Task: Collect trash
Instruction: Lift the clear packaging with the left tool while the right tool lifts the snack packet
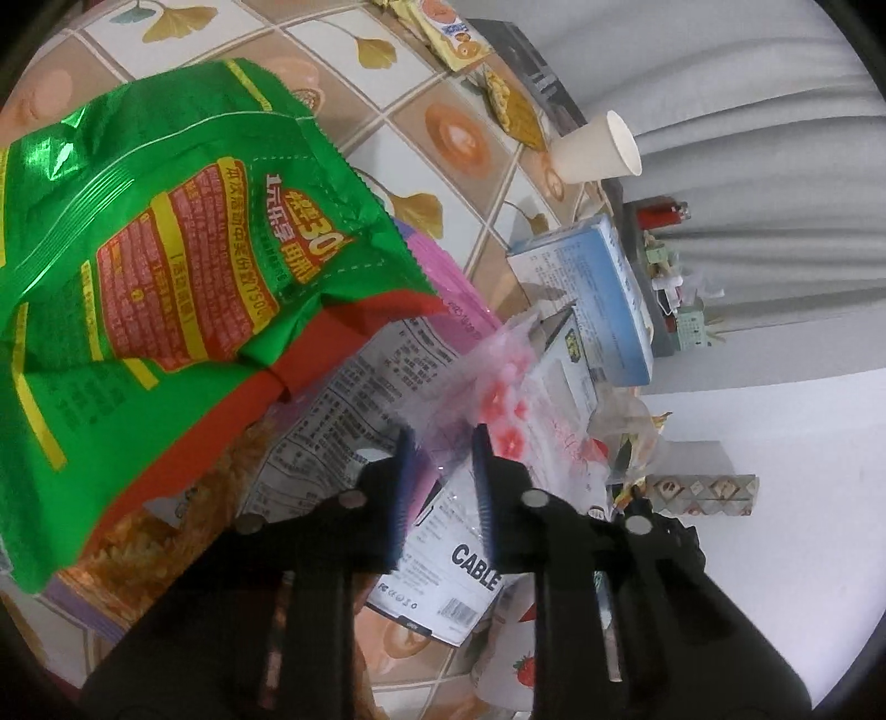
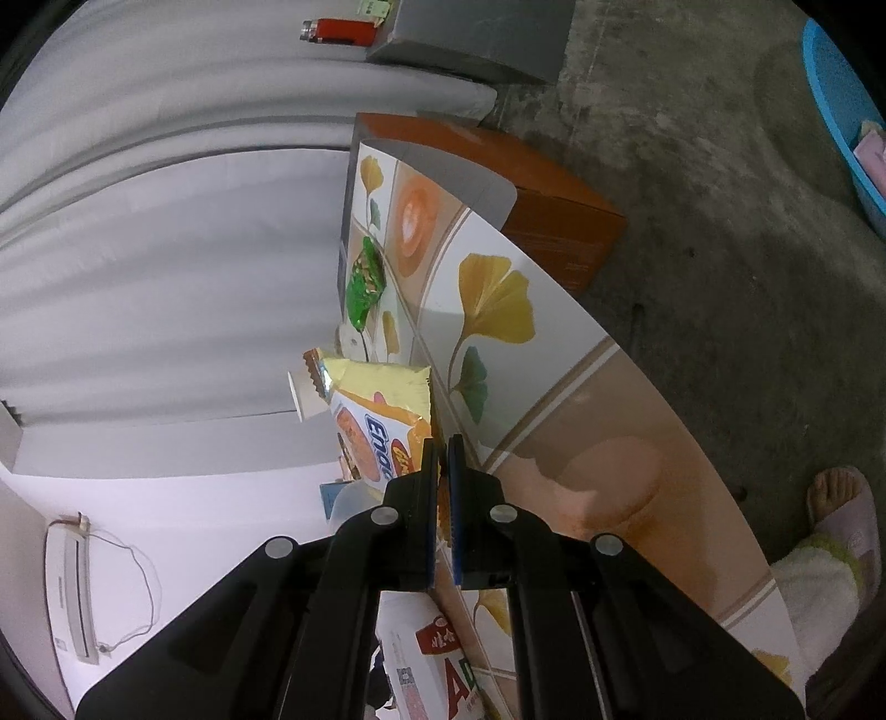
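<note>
In the left wrist view, a clear plastic bag printed with pink flowers (image 1: 501, 399) lies on a heap of wrappers on the tiled table (image 1: 443, 133). My left gripper (image 1: 443, 443) has its blue pads closed on the bag's lower edge. Left of it lie a big green snack bag (image 1: 166, 266), a pink wrapper (image 1: 448, 282) and a white packet marked CABLE (image 1: 459, 559). In the right wrist view, my right gripper (image 2: 441, 459) is shut on the edge of a gold and orange snack wrapper (image 2: 382, 410), held up over the table's edge (image 2: 554, 360).
A paper cup (image 1: 598, 149), a blue box (image 1: 598, 293) and a red lighter (image 1: 662, 213) stand near the table's far edge, with yellow snack packets (image 1: 448, 33) further back. A small green packet (image 2: 364, 282) lies on the table. On the floor are a blue basin (image 2: 841, 111) and a person's slippered foot (image 2: 847, 509).
</note>
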{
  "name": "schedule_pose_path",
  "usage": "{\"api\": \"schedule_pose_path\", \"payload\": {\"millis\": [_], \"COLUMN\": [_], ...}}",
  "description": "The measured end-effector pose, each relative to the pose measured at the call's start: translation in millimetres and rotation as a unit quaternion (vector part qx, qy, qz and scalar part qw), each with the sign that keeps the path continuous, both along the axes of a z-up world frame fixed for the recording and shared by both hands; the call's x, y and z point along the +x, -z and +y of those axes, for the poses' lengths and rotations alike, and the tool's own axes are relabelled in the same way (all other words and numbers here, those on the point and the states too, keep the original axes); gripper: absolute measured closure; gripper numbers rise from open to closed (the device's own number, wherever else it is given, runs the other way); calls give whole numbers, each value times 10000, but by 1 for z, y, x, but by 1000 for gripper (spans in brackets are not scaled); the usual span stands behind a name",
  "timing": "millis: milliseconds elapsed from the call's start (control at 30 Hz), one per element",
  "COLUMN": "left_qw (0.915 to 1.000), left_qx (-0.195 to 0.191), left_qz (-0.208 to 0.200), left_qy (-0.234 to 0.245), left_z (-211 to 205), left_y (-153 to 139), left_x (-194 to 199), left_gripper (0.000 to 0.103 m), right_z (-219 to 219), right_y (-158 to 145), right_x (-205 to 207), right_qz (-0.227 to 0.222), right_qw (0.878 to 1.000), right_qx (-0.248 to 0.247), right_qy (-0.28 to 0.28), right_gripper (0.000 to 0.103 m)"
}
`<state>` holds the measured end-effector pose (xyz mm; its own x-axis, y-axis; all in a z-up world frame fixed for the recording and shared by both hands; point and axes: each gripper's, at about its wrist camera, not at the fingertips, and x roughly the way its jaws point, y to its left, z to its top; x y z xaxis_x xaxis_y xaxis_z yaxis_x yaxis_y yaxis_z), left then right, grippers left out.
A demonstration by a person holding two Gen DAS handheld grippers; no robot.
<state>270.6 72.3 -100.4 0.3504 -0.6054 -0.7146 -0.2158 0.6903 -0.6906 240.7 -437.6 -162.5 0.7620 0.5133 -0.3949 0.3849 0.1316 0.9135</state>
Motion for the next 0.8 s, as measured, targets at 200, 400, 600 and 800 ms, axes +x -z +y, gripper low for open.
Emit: {"api": "schedule_pose_path", "payload": {"millis": [200, 400, 600, 800], "left_qw": [9989, 9927, 9817, 9706], "left_qx": [-52, -360, -694, -667], "left_qz": [-455, -1147, -1759, -2275], "left_qy": [35, 79, 205, 406], "left_z": [-2, 0, 2, 0], "left_y": [-15, -45, -78, -115], "left_x": [-9, -24, -39, -55], "left_gripper": [100, 102, 102, 102], "right_z": [2, -2, -8, -15], "right_y": [-4, -12, -24, -25], "right_x": [-11, -34, -72, -113], "right_qz": [-44, -258, -553, -783], "right_qw": [10000, 9992, 9955, 9890], "right_qx": [-9, 191, 300, 576], "right_qy": [45, 240, 710, 1115], "right_gripper": [99, 99, 99, 99]}}
